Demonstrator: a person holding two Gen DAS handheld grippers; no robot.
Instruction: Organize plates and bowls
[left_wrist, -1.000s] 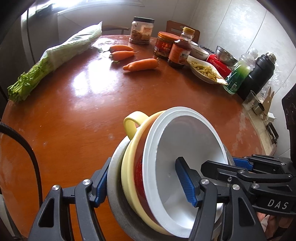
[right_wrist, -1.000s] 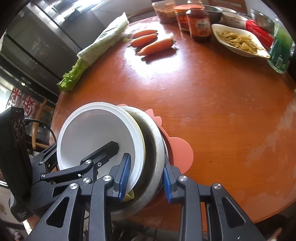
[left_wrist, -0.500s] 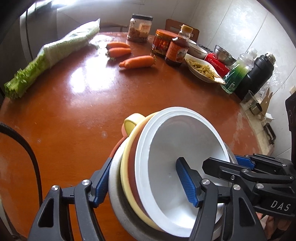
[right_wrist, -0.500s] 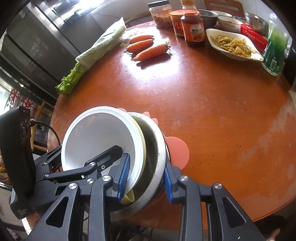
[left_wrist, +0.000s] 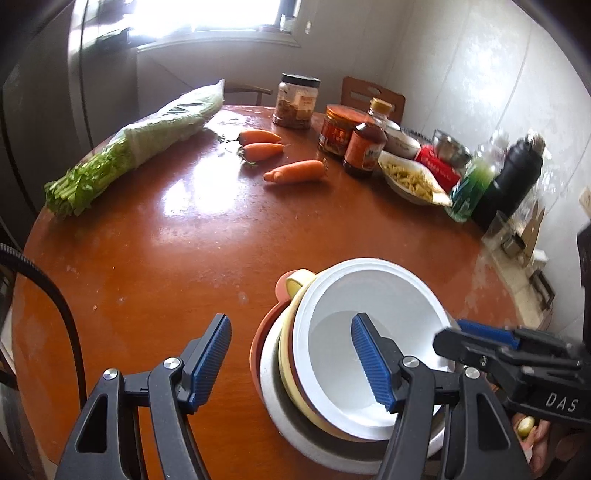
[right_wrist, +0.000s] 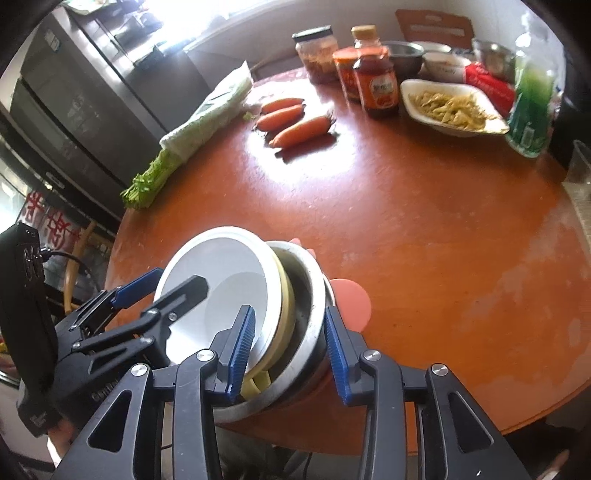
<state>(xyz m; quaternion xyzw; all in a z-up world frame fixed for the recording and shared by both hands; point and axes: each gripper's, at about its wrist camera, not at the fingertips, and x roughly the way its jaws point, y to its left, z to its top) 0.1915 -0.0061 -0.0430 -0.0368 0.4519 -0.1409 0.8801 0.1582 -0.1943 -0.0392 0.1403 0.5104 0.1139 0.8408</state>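
A nested stack sits at the near edge of the round wooden table (left_wrist: 184, 251): a white bowl (left_wrist: 365, 295) on top, a yellow bowl (left_wrist: 299, 282) with a handle, a steel bowl (right_wrist: 310, 291) and a pink plate (right_wrist: 352, 301) at the bottom. My left gripper (left_wrist: 295, 354) is open; one finger is inside the white bowl, the other stands clear to the left of the stack. My right gripper (right_wrist: 291, 350) has its jaws on either side of the stack's rim, one inside the bowls and one outside the steel bowl; whether it clamps is unclear.
Across the table lie three carrots (left_wrist: 295, 171), bagged celery (left_wrist: 147, 136), jars (left_wrist: 295, 101), a sauce bottle (left_wrist: 365, 147), a dish of food (left_wrist: 413, 181), a green bottle (left_wrist: 472, 188) and a black flask (left_wrist: 513, 181). A fridge (right_wrist: 81, 99) stands left.
My left gripper has opened and let go of the stack's left rim. The stack has come down flatter onto the table, and both cameras have pulled back.
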